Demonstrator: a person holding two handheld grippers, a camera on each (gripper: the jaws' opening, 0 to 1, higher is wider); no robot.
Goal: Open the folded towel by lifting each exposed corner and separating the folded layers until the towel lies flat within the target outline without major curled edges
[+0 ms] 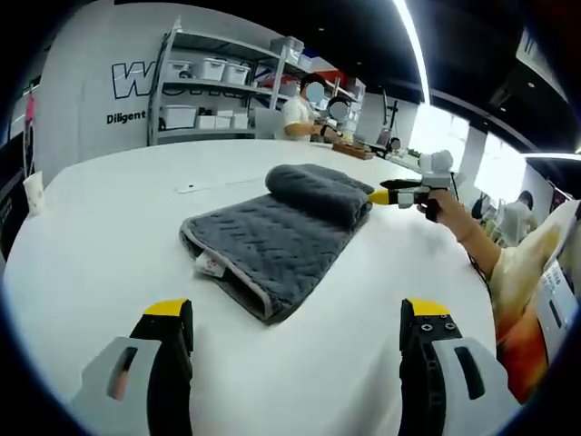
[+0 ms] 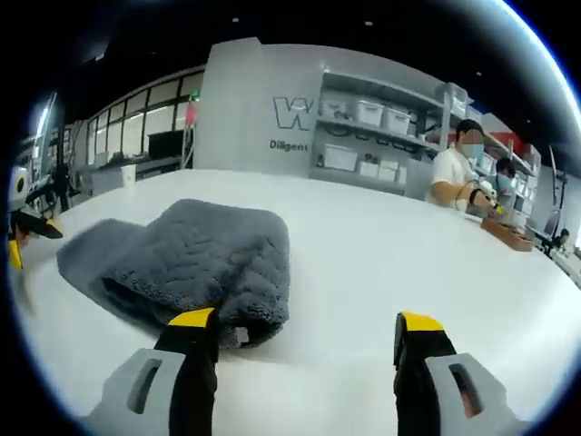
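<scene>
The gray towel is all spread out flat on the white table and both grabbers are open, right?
Not quite. The gray towel isn't flat: the left gripper view shows it folded, with its far end rolled over in a thick hump. The rest holds: it lies on the white table, and the left gripper and right gripper are open.

We see the grey towel (image 1: pixel 277 238) lying folded on the white desk (image 1: pixel 109 236), its far end doubled over into a thick roll.
</scene>
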